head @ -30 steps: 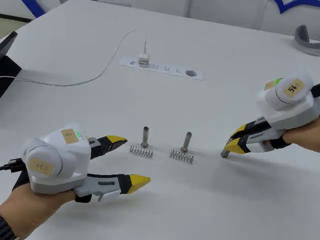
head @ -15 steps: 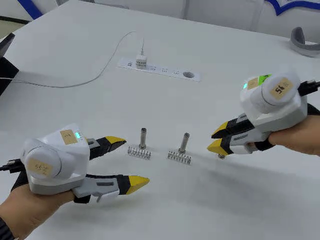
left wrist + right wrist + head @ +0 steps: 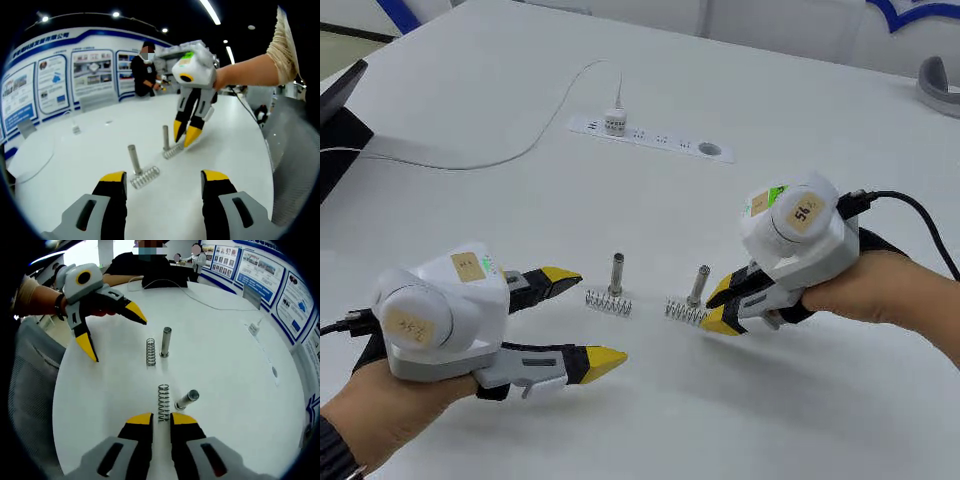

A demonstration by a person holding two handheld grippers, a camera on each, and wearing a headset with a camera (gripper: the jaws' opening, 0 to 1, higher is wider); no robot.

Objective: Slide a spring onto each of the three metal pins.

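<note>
Astride spring (image 3: 163, 402) end: barely-parted right fingers (image 3: 142, 421)

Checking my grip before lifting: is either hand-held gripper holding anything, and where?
Left hand-held gripper: nothing, jaws open. Right hand-held gripper: jaws flank the near end of the spring; whether pinched cannot be told.

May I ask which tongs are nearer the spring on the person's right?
Right. The right tongs sit at that spring; the left tongs hover open by the other spring.
</note>
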